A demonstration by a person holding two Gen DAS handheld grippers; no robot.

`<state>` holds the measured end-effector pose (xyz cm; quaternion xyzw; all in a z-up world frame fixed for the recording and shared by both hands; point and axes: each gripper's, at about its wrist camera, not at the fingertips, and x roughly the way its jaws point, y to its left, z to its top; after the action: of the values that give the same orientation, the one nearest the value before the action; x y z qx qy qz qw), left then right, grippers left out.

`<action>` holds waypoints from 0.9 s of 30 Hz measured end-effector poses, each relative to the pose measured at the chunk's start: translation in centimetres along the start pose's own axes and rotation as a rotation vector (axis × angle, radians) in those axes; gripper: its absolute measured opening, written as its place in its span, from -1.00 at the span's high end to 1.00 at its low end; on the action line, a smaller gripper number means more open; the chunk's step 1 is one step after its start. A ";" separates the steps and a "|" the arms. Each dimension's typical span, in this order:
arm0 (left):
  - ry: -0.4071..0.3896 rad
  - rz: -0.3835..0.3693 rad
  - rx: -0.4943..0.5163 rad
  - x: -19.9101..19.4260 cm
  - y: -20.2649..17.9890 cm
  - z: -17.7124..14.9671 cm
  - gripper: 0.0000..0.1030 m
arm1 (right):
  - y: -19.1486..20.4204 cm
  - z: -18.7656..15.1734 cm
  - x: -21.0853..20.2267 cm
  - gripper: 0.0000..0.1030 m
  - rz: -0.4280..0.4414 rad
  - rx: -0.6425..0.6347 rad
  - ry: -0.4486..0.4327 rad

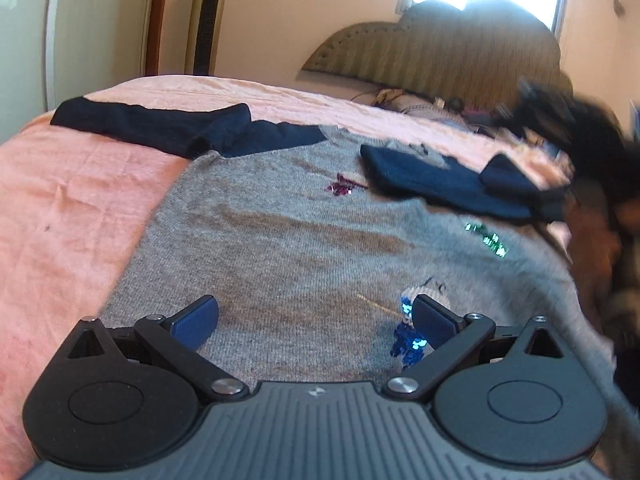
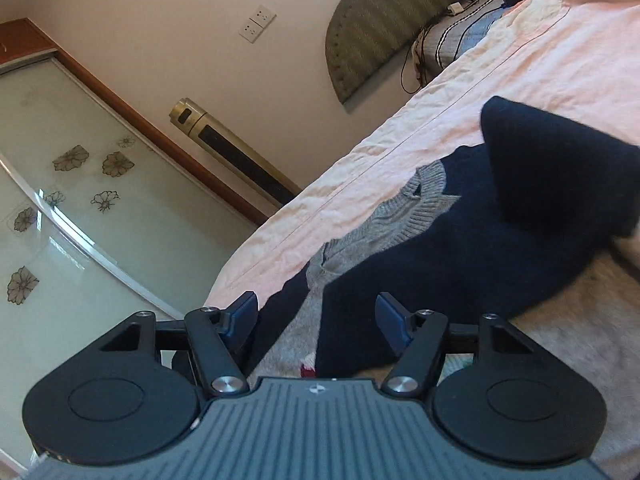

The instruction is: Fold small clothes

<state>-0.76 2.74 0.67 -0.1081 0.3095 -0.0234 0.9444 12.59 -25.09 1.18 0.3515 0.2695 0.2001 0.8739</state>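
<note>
Two handheld grippers work over a small grey sweater (image 1: pixel 288 248) with navy sleeves, spread flat on a bed covered by a pink sheet (image 1: pixel 72 184). Every place below is given from the sweater. One navy sleeve (image 1: pixel 160 124) stretches out from its far left shoulder across the sheet. The other navy sleeve (image 1: pixel 452 184) lies folded in over its upper chest. Small sequin patches in red, green and blue dot its front. The left gripper (image 1: pixel 316 316) hovers over the sweater's lower front, jaws wide apart and empty, with the blue patch beside one finger. The right gripper (image 2: pixel 316 320) sits tilted just above the folded sleeve near the grey collar (image 2: pixel 404 208), jaws apart with nothing pressed between the pads. Beyond the sweater stands a padded headboard (image 1: pixel 440 52) against the wall.
</note>
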 end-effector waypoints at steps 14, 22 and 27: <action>0.247 -0.235 -0.250 15.8 -3.4 11.8 -0.46 | -4.9 -3.2 -5.1 -0.99 -0.004 -0.067 -0.033; 0.171 -0.094 -0.006 16.3 -7.2 12.8 0.86 | -5.3 -3.3 -5.3 -1.00 0.030 -0.051 -0.040; 0.058 -0.018 0.048 13.3 -4.6 15.0 0.86 | -5.3 -3.3 -5.2 -1.00 0.029 -0.053 -0.036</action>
<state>18.87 -0.41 5.74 -0.0874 0.3351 -0.0426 0.9372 7.37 -29.79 -2.97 0.3356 0.2431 0.2132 0.8848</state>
